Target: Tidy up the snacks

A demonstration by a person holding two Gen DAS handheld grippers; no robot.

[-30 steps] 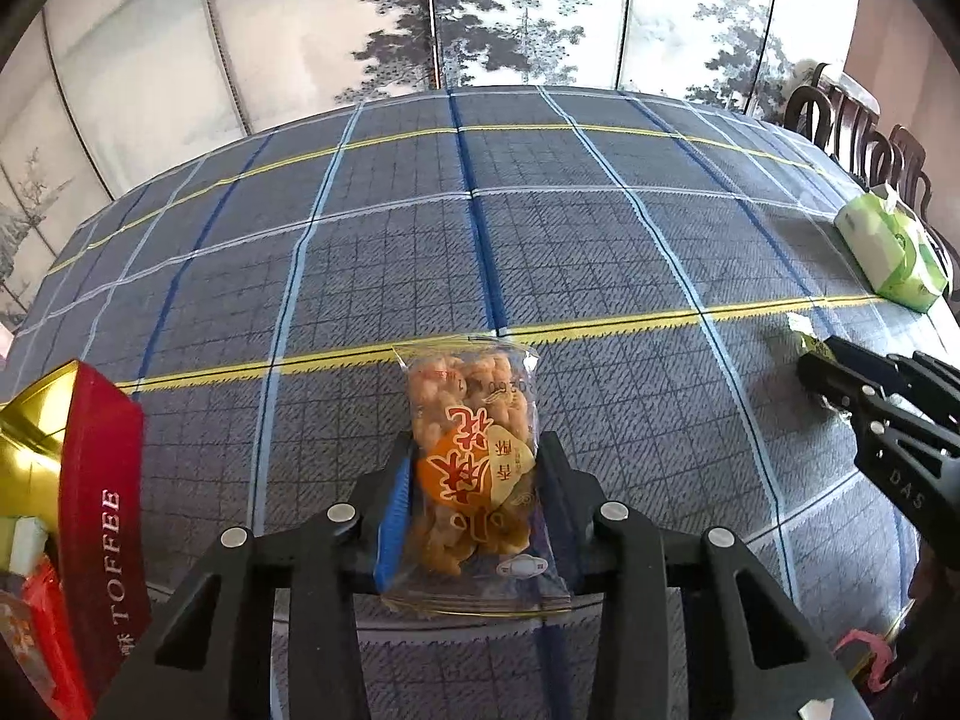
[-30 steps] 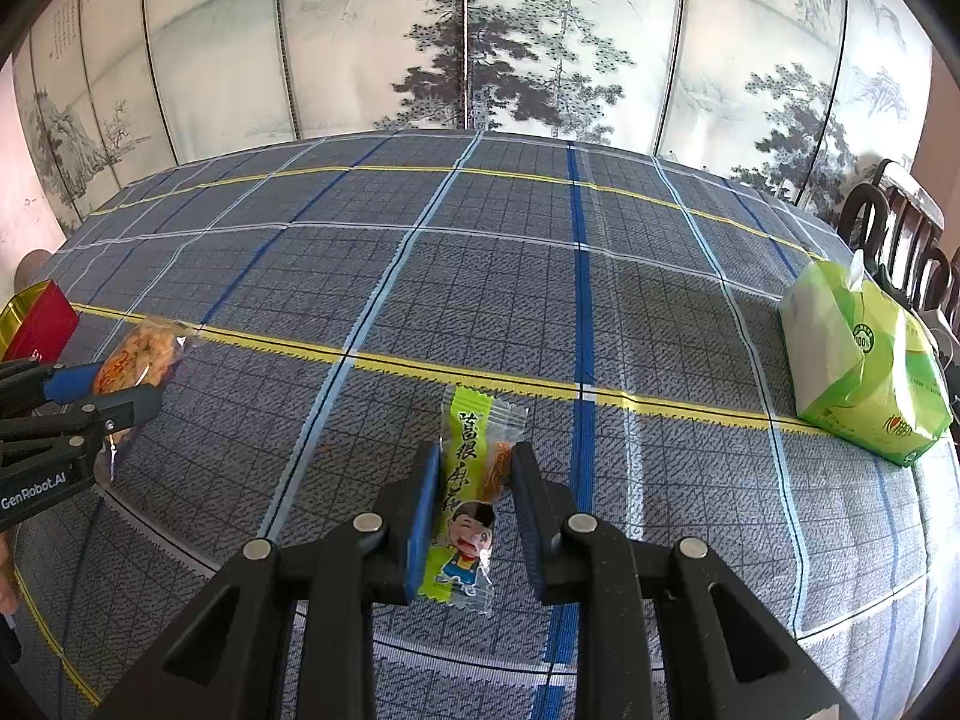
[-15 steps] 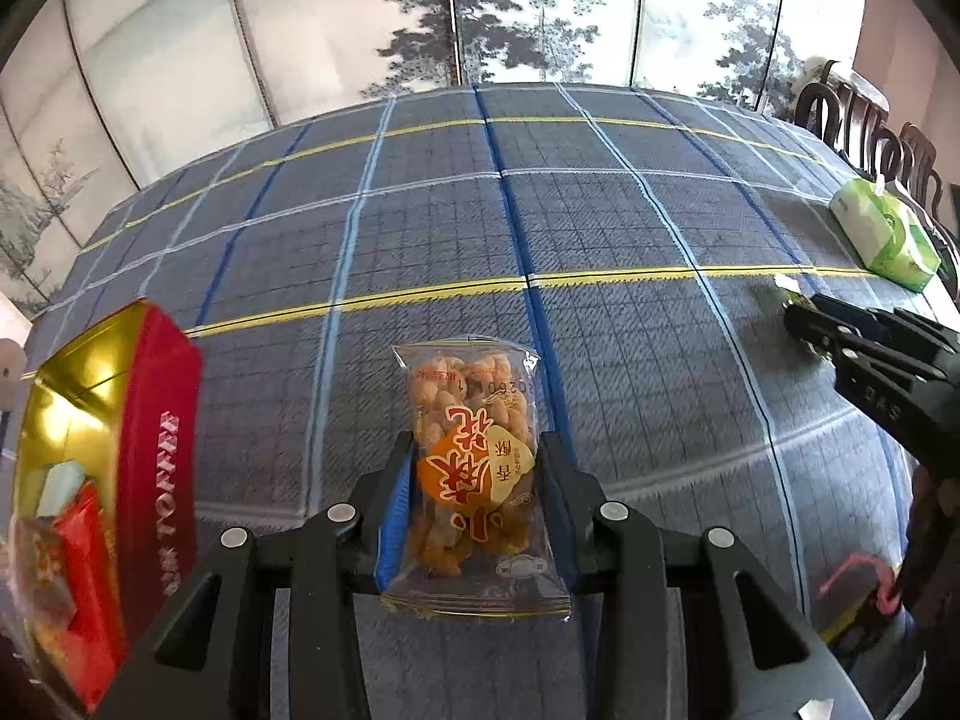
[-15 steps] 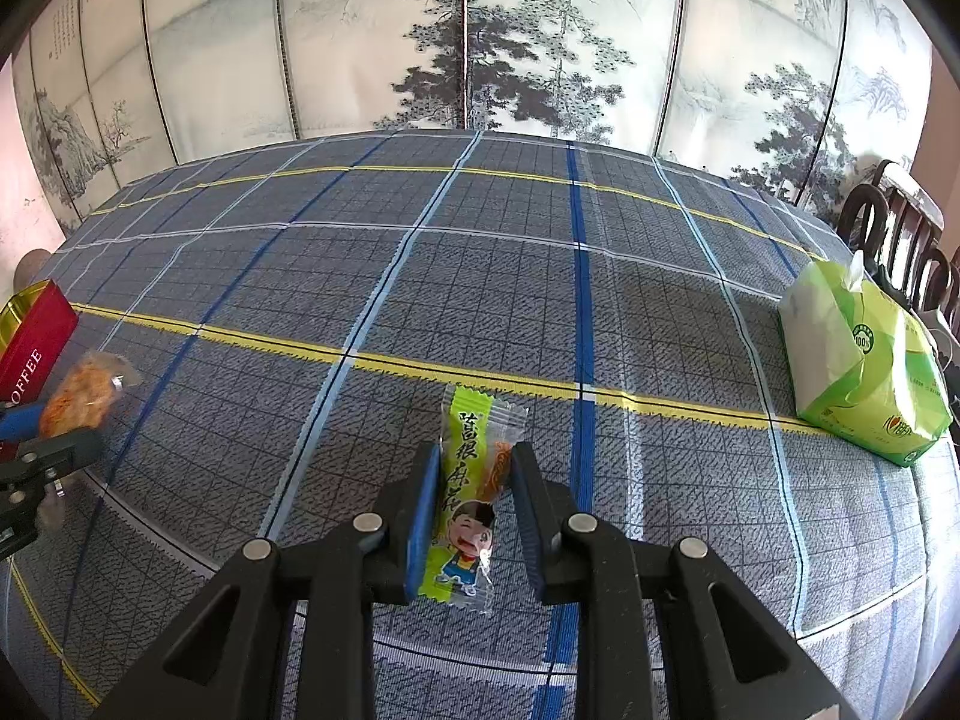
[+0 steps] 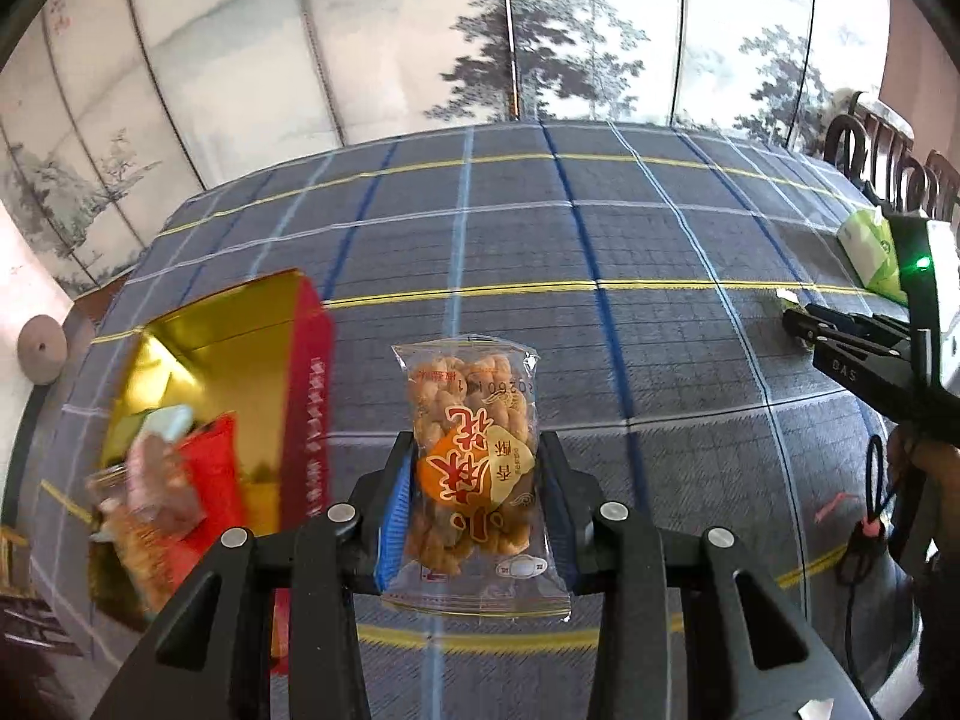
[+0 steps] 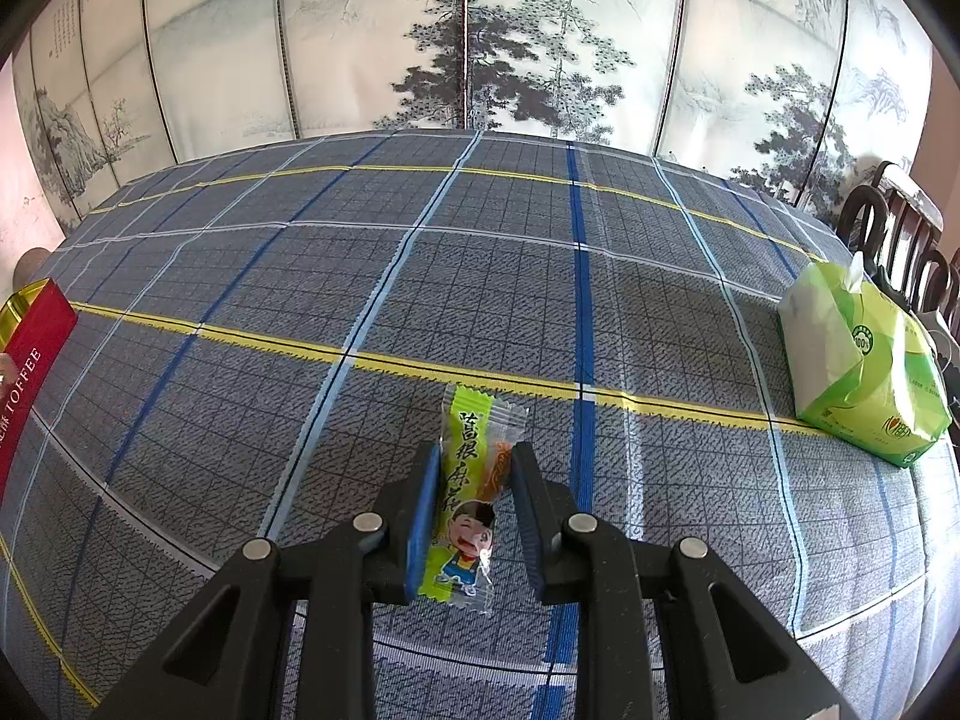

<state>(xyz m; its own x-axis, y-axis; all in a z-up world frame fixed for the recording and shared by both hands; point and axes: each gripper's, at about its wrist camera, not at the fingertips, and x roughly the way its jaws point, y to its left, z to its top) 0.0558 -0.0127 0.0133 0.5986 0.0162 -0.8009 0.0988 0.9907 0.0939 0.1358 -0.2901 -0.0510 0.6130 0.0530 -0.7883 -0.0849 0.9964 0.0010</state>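
The left gripper (image 5: pixel 474 480) is clamped on a clear bag (image 5: pixel 471 468) of golden twisted snacks, held above a blue plaid cloth (image 5: pixel 540 240); just to its left sits a red tin (image 5: pixel 312 384) with a gold inside, already holding a red packet (image 5: pixel 210 480) and other wrapped snacks (blurred); the right gripper (image 6: pixel 471 495) is closed on a green sachet (image 6: pixel 468 480) printed with a cartoon boy, low over the cloth; a green tissue pack (image 6: pixel 864 360) lies well apart at the right edge, near dark chairs (image 6: pixel 900 228); a painted screen (image 6: pixel 480 30) stands behind.
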